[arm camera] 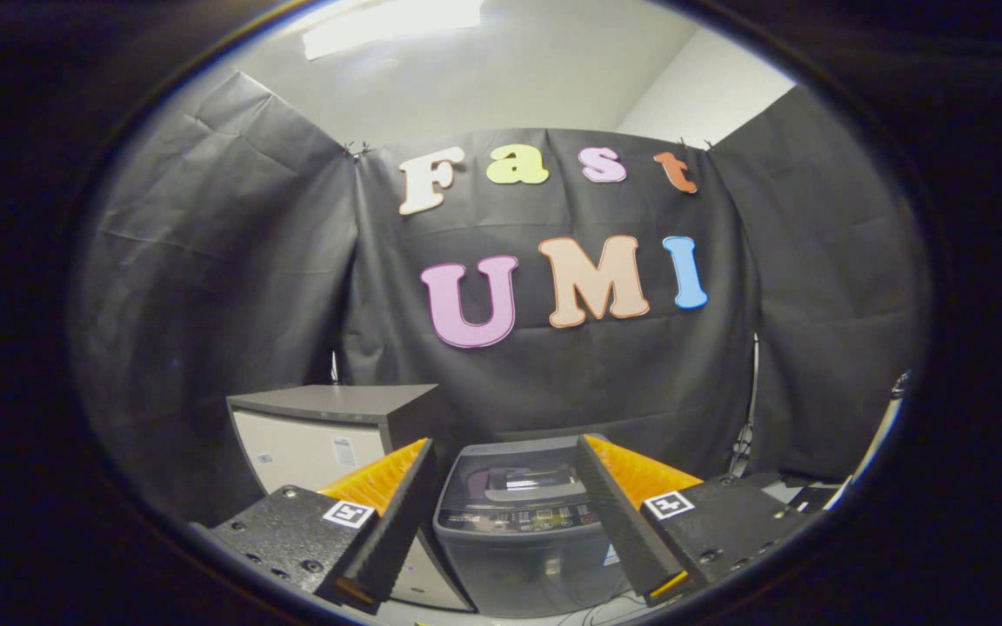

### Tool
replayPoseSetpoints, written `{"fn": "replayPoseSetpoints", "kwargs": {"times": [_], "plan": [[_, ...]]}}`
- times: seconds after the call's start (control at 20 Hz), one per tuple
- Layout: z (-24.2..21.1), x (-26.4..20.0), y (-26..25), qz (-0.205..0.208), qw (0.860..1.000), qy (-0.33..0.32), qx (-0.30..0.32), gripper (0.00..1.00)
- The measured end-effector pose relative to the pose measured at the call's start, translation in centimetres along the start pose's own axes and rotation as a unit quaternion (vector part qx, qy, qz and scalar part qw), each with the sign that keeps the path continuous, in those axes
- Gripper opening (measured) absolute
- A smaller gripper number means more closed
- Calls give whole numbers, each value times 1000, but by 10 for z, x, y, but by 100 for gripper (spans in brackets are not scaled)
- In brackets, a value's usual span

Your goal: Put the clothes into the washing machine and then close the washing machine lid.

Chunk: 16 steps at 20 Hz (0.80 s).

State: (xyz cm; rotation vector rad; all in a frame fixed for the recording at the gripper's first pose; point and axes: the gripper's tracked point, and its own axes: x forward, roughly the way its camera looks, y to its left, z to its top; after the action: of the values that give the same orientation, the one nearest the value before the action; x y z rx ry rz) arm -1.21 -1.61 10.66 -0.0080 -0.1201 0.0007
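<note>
A small grey top-loading washing machine [518, 530] stands on the floor just beyond my fingers, framed between them. Its lid [514, 476] lies flat and shut, a dark see-through panel, with a control strip along the front edge. My gripper [505, 448] is open, fingers spread wide with nothing between them, held some way back from the machine. I cannot make out any clothes.
A grey-topped cabinet with a pale front [327, 435] stands to the left of the washing machine, close beside it. Cables and a stand leg [749, 435] sit at the right by the black cloth wall.
</note>
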Motion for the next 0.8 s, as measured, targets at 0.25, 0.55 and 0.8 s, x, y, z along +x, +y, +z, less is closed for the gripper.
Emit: {"fn": "replayPoseSetpoints", "kwargs": {"times": [0.25, 0.55, 0.8], "plan": [[-5, 5, 12, 2, 1000, -4, -29, 97], [-10, 5, 23, 16, 1000, -1, -25, 97], [-8, 8, 17, 13, 1000, -15, -22, 97]]}}
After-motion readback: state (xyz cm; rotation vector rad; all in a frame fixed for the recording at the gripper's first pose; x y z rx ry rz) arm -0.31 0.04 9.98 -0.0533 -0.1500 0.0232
